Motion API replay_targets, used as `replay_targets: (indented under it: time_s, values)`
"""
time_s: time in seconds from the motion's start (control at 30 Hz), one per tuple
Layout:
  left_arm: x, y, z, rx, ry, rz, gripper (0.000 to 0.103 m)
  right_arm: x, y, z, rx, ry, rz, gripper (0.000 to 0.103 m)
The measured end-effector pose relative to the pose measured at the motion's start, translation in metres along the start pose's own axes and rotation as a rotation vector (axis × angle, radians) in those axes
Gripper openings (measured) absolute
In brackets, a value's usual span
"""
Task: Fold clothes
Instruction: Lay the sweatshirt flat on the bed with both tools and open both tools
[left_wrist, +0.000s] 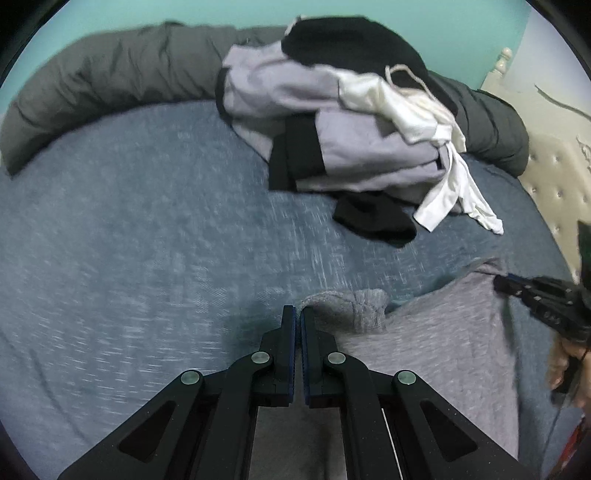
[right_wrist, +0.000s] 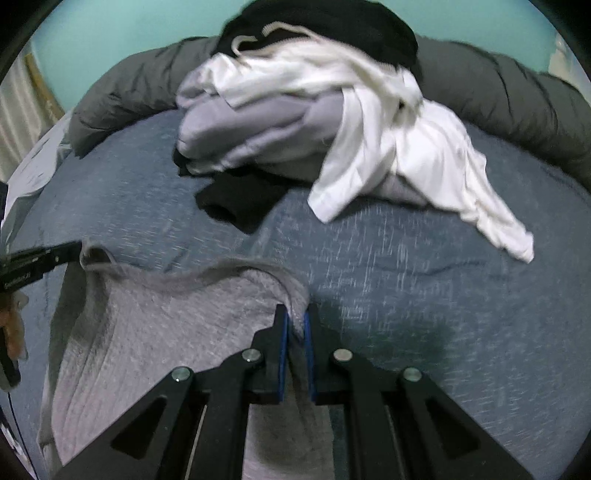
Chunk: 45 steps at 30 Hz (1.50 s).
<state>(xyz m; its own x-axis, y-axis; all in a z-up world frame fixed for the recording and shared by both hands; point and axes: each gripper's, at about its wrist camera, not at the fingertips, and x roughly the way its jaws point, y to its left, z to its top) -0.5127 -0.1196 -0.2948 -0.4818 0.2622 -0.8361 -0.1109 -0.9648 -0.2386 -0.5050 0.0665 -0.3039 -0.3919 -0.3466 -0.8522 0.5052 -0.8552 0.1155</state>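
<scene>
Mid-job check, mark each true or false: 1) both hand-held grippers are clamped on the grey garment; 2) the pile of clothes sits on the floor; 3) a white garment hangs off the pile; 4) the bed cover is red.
1) True: the left hand-held gripper and the right hand-held gripper each pinch an edge of the grey garment.
2) False: the pile of clothes lies on the bed.
3) True: the white garment drapes down its side.
4) False: the bed cover is blue.

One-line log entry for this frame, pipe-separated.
task: fold clothes | left claw: shut on grey garment | right claw: shut on grey garment | surface: blue bed cover | unfolded pile: behind, untouched
</scene>
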Motion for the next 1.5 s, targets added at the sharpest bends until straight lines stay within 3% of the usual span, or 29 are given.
replay_targets:
  time_s: [0.13, 0.23, 0.3, 0.33, 0.5, 0.63, 0.8, 1.1, 1.4, 1.5]
  values:
    - [0.019, 0.006, -0.010, -0.046, 0.035, -0.008, 0.006, 0.014, -0.002, -0.006, 0.047, 0.009, -0.004, 0.012]
    - [0.014, 0.017, -0.012, -0.106, 0.021, -0.027, 0.019, 0.014, -0.008, -0.008, 0.085, 0.003, -0.030, 0.023]
    - [0.002, 0.021, -0.013, -0.112, -0.005, -0.024, 0.030, 0.003, -0.017, -0.008, 0.136, -0.031, -0.031, 0.056]
    - [-0.005, 0.024, -0.014, -0.111, -0.013, -0.024, 0.034, -0.005, -0.023, -0.009, 0.167, -0.052, -0.023, 0.062]
    - [-0.052, 0.033, -0.036, -0.078, -0.045, -0.020, 0.034, -0.052, -0.039, -0.039, 0.266, -0.131, 0.081, 0.063]
    - [-0.087, 0.046, -0.073, -0.088, -0.041, -0.033, 0.035, -0.092, -0.030, -0.093, 0.295, -0.157, 0.181, 0.063]
    - [-0.123, 0.055, -0.132, -0.111, -0.042, -0.037, 0.035, -0.134, -0.007, -0.155, 0.304, -0.177, 0.242, 0.063]
    - [-0.147, 0.065, -0.218, -0.172, 0.022, -0.033, 0.036, -0.184, 0.031, -0.236, 0.349, -0.262, 0.331, 0.063]
    - [-0.168, 0.084, -0.261, -0.238, 0.060, 0.030, 0.036, -0.185, 0.045, -0.272, 0.377, -0.302, 0.423, 0.063]
    - [-0.172, 0.087, -0.273, -0.249, 0.069, 0.044, 0.036, -0.178, 0.047, -0.280, 0.355, -0.292, 0.408, 0.063]
